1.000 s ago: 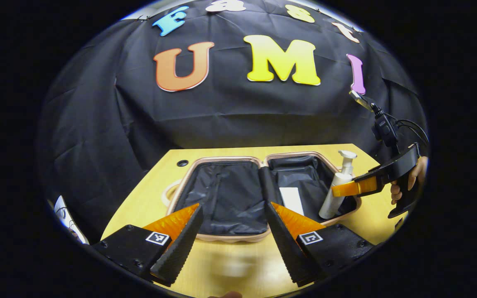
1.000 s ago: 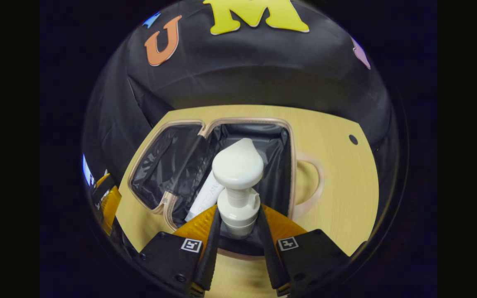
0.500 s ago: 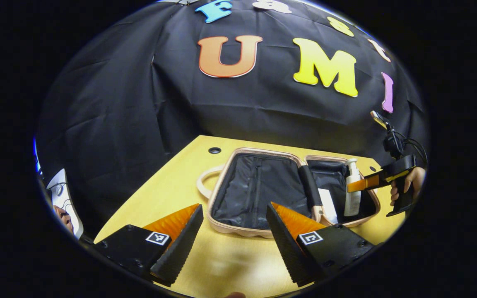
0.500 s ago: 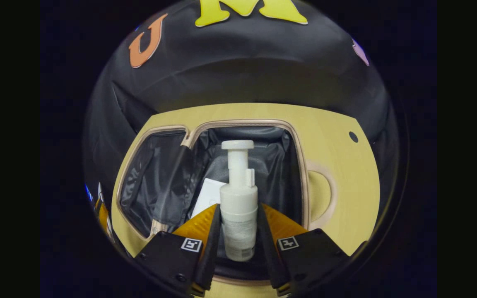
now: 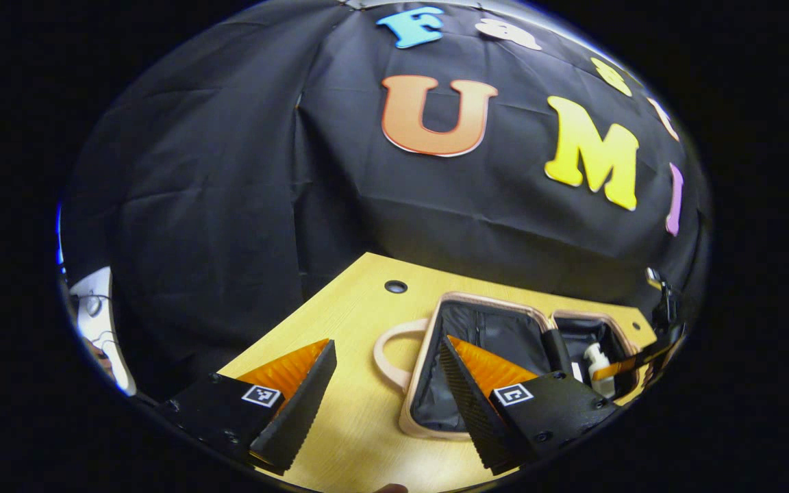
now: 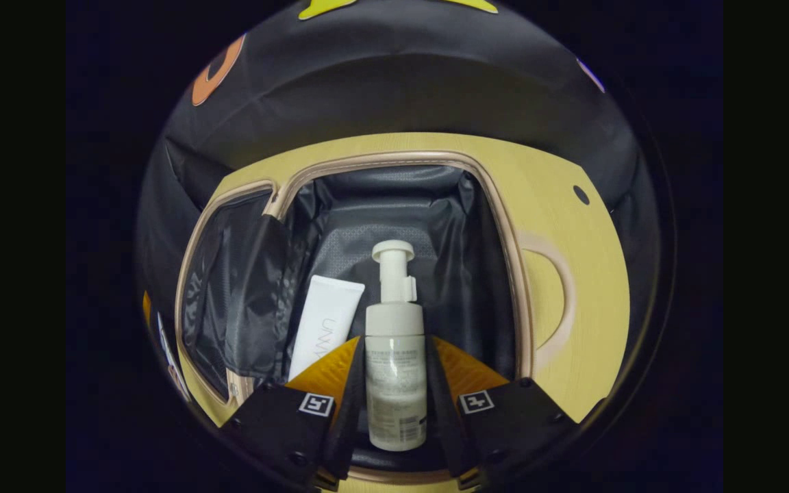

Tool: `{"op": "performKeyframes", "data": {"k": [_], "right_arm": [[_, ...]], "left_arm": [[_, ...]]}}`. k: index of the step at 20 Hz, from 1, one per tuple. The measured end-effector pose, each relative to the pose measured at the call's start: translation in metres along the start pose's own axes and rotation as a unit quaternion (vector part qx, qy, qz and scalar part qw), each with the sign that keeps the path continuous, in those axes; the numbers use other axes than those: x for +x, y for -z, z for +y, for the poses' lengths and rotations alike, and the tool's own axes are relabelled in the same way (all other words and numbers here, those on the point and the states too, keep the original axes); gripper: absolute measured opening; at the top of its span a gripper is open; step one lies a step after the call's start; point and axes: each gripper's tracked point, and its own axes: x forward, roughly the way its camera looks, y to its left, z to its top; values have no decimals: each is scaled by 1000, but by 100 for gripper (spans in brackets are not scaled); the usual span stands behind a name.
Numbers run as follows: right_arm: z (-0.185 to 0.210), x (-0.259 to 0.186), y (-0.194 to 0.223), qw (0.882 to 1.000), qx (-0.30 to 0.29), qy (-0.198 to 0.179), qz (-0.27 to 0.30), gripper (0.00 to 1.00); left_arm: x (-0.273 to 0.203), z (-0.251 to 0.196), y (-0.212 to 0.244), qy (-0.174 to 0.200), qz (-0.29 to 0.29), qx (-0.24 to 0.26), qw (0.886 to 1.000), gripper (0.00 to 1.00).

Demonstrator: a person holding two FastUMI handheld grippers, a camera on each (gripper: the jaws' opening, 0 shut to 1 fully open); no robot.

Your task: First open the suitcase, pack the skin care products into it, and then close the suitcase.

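Observation:
The open suitcase (image 6: 504, 226) has a pale pink rim and black lining, and lies flat on the yellow table (image 6: 593, 274). My right gripper (image 6: 394, 339) is shut on a white pump bottle (image 6: 394, 356), held low inside the near half with its pump pointing away. A white tube (image 6: 326, 322) lies on the lining just left of the bottle. In the left gripper view, my left gripper (image 5: 387, 346) hangs open with nothing between its fingers, over the table by the suitcase's (image 5: 483, 298) handle (image 5: 384, 342). The pump bottle (image 5: 596, 356) and the right gripper's finger (image 5: 631, 363) show at the far right.
The suitcase's other half (image 6: 230, 287) lies open to the left with its black zip lining. A round cable hole (image 5: 395, 286) sits near the table's far edge. The black cloth wall stands close behind the table.
The right gripper tipped the pump bottle from upright to lying forward and lowered it deeper into the suitcase. The left gripper swung left, away from the case, staying open.

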Motion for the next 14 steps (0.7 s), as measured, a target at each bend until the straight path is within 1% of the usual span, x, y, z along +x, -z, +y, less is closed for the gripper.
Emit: {"op": "performKeyframes", "data": {"k": [1,2,4,5,6,7,8,9,10,11,12,13,14], "right_arm": [[0,-2,-2,1000,0,1,-1,49],[0,-2,-2,1000,1,2,-1,51],[3,-4,-4,1000,3,-3,-5,53],[5,-9,-8,1000,7,-10,-14,57],[10,-12,-13,999,14,-20,-28,70],[10,-19,-18,999,20,-25,-41,72],[12,-29,-22,998,23,-35,-50,78],[13,-41,-25,997,23,-42,-56,79],[13,-54,-26,997,19,-53,-61,77],[14,-68,-26,996,12,-63,-67,80],[12,-83,-26,995,3,-71,-76,78],[9,-101,-26,993,-6,-78,-89,80],[4,-119,-26,991,-13,-81,-103,80]], "left_arm": [[10,2,-4,6,0,-23,1000,96],[21,3,-4,14,2,-51,999,96],[41,5,3,40,18,-116,992,97],[51,3,12,53,31,-155,986,97],[60,1,21,66,49,-193,978,97],[68,1,37,72,74,-225,969,97],[75,4,52,71,94,-252,960,97],[83,6,62,69,107,-273,954,97],[88,9,74,67,119,-285,949,97],[92,15,79,67,122,-301,943,97],[94,17,81,70,128,-321,936,97],[97,16,86,75,136,-340,928,96],[97,16,91,79,146,-349,922,96]]}}
